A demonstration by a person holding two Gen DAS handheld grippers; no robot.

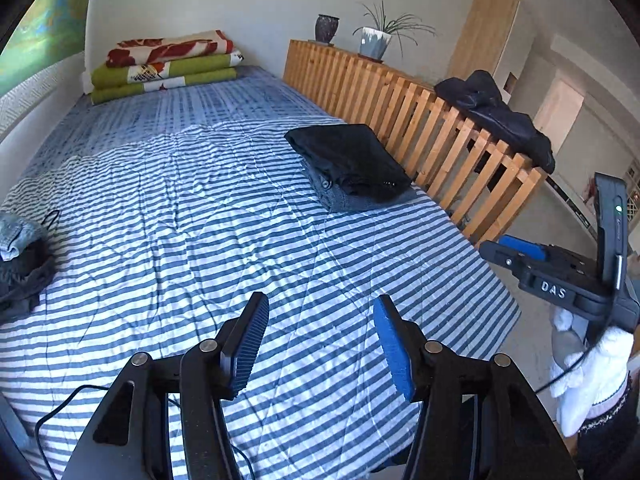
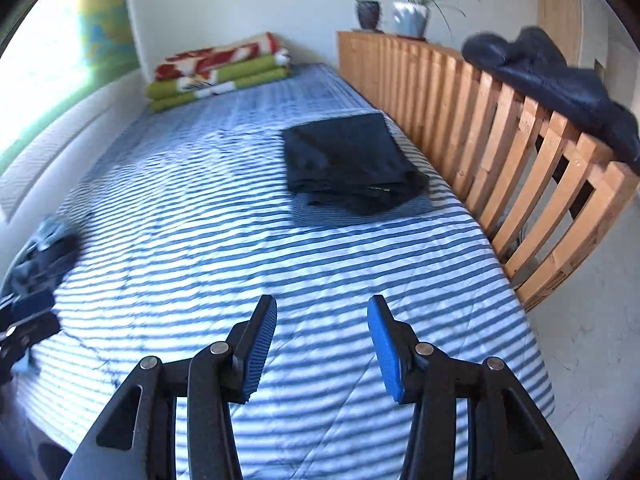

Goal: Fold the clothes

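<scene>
Both empty: left gripper (image 1: 320, 312) fingers spread, right gripper (image 2: 322, 312) fingers spread. Neat folded stack of dark clothes (image 1: 352, 164) lies well ahead, slightly right; crumpled unfolded dark and denim heap (image 1: 22, 264) far left on blue-striped bed (image 1: 180, 220) probably still needs folding

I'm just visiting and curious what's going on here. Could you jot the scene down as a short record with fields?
surface: striped bed cover
folded: dark folded stack near wooden railing
unfolded: crumpled pile at left edge
draped: dark jacket over railing
far end: folded blankets
left gripper: open, empty
right gripper: open, empty
</scene>
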